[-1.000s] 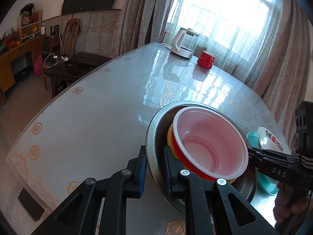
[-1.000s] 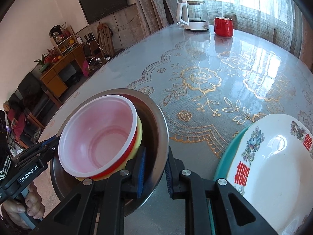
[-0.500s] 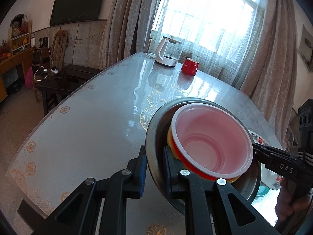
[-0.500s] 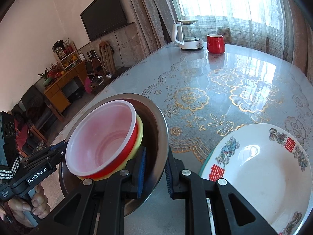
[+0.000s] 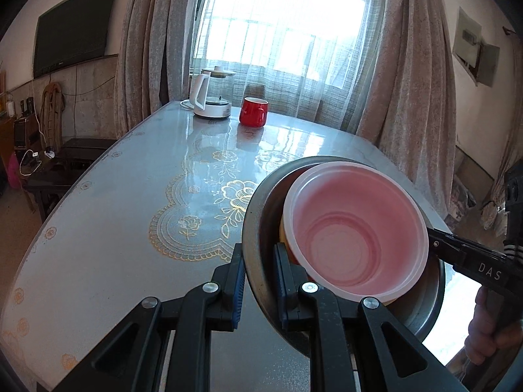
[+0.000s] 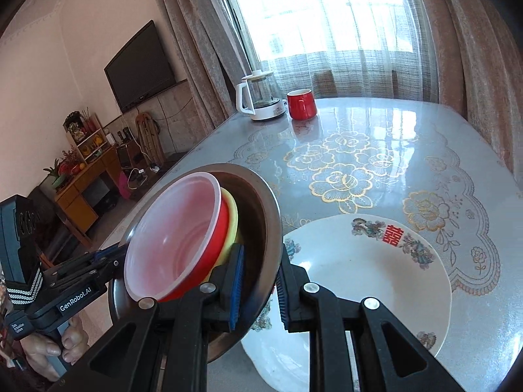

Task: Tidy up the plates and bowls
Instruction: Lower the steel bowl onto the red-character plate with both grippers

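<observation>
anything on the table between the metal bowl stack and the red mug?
Nothing. In the left wrist view, only bare patterned tabletop lies between the metal bowl and the red mug; the kettle stands beside the mug.

Bright daylight through a tall window (image 5: 287, 29) veiled by sheer white netting, flanked by heavy beige-brown curtains (image 5: 147, 42). Pale pinkish walls (image 6: 65, 49). Mounted on the left wall, a black flat-screen television (image 6: 140, 67). Below it, a low orange-brown wooden cabinet (image 6: 81, 186) topped by a small shelf of ornaments and fruit. Beside that, a dark wooden bench (image 5: 78, 150) with trailing white cables. In the foreground, a glossy grey counter (image 5: 130, 202) under a gold-flowered lace cloth, glaring with window reflections.
</observation>
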Available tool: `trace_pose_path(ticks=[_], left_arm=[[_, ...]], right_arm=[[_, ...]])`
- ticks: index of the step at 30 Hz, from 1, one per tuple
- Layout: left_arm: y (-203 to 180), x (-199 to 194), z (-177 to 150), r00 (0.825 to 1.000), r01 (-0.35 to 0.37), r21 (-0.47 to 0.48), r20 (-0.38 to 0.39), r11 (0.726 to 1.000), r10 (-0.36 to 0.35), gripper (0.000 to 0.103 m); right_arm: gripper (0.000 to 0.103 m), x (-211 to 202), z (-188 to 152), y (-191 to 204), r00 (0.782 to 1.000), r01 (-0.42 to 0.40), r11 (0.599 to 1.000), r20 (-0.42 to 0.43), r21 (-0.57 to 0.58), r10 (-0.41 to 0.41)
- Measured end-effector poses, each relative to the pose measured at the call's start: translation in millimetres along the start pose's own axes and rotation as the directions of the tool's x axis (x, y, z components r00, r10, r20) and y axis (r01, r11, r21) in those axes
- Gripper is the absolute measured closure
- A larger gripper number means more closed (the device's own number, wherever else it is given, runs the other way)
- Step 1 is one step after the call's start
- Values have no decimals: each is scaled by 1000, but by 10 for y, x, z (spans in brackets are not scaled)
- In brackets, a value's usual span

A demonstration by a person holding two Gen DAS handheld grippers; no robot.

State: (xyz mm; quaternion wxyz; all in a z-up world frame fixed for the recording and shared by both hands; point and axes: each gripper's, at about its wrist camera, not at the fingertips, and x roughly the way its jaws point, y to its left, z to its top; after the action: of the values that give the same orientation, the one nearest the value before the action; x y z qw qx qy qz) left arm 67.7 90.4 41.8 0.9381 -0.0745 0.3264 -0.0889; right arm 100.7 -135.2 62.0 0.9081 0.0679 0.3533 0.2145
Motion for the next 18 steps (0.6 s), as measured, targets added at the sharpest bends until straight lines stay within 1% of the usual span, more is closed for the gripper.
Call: trace_pose_path(ticks=[5, 9, 18], left_arm=[[-248, 66, 96, 999, 35, 48, -2, 998, -35, 87], [-415, 135, 142, 998, 66, 73, -18, 995, -65, 87], [-715, 299, 241, 990, 137, 94, -54, 986, -132, 87]], right_arm=[[83, -207, 15, -174, 999, 38, 999, 36, 32, -39], [83, -334, 7, -325, 997, 66, 997, 44, 51, -68], [83, -525, -11, -625, 992, 109, 986, 56, 122, -117]])
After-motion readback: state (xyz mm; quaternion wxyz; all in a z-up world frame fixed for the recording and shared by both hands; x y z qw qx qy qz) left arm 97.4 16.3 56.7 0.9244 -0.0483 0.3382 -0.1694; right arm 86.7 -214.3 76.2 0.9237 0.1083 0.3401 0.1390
